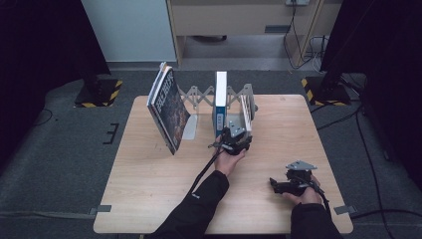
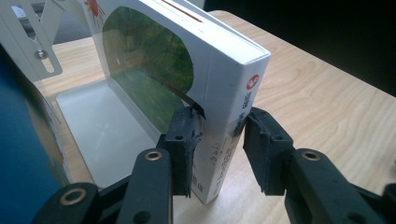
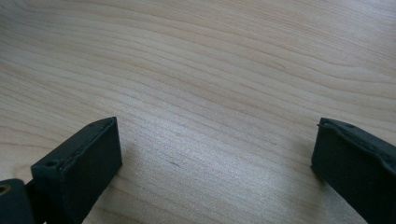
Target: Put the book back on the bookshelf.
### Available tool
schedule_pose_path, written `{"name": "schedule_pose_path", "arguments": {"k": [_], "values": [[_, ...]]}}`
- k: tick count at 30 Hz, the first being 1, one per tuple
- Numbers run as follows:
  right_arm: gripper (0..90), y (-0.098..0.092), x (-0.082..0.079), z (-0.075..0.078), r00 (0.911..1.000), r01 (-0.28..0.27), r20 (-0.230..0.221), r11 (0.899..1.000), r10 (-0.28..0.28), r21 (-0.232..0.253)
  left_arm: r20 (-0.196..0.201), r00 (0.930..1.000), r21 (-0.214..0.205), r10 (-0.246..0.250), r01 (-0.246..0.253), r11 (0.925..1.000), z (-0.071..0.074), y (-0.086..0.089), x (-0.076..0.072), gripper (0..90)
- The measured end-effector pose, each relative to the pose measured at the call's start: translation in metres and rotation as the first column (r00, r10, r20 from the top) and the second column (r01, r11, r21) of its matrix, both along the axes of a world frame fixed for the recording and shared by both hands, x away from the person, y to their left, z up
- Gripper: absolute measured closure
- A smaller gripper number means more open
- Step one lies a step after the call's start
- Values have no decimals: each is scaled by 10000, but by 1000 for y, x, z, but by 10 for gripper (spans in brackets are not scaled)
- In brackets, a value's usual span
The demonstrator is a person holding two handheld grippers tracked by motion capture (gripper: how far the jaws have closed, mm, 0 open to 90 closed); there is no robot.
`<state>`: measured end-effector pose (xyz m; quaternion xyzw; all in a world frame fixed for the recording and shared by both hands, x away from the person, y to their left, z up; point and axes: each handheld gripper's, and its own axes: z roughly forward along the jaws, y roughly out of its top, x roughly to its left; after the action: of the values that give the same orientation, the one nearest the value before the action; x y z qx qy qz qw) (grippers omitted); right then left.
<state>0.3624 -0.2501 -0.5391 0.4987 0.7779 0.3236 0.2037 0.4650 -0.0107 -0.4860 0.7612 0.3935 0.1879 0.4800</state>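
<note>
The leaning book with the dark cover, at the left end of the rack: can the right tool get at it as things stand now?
Probably not directly. The right tool rests open near the table's front edge, and the left tool, gripping the white book, with its forearm lies across the straight path to the dark leaning book. A detour along the front looks free.

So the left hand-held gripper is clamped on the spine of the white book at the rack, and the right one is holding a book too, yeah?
Not quite. The left hand-held gripper does grip the white book by its spine, but the right hand-held gripper holds nothing: the right gripper view shows its jaws wide apart over bare table.
</note>
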Motion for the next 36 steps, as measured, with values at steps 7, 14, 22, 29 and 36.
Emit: {"name": "schedule_pose_path", "arguments": {"k": [7, 14, 22, 29, 36], "values": [[18, 0, 0, 0, 10000, 3, -3, 10000, -3, 5, 143, 9999, 146, 42, -44, 9999, 0, 0, 8, 603], [18, 0, 0, 0, 10000, 4, -6, 10000, -4, 8, 184, 9991, 105, -370, 368, 9993, 7, 8, -3, 536], [18, 0, 0, 0, 10000, 7, -11, 10000, -7, 10, -166, 9943, -332, -1049, 1043, 9940, 23, 39, -30, 477], [18, 0, 0, 0, 10000, 5, -7, 10000, -5, 9, -604, 9888, -260, -1365, 1351, 9905, 30, 77, -56, 398], [18, 0, 0, 0, 10000, 15, -18, 10000, -15, 10, -868, 9852, 106, -1476, 1490, 9888, 28, 117, -82, 303]]}}
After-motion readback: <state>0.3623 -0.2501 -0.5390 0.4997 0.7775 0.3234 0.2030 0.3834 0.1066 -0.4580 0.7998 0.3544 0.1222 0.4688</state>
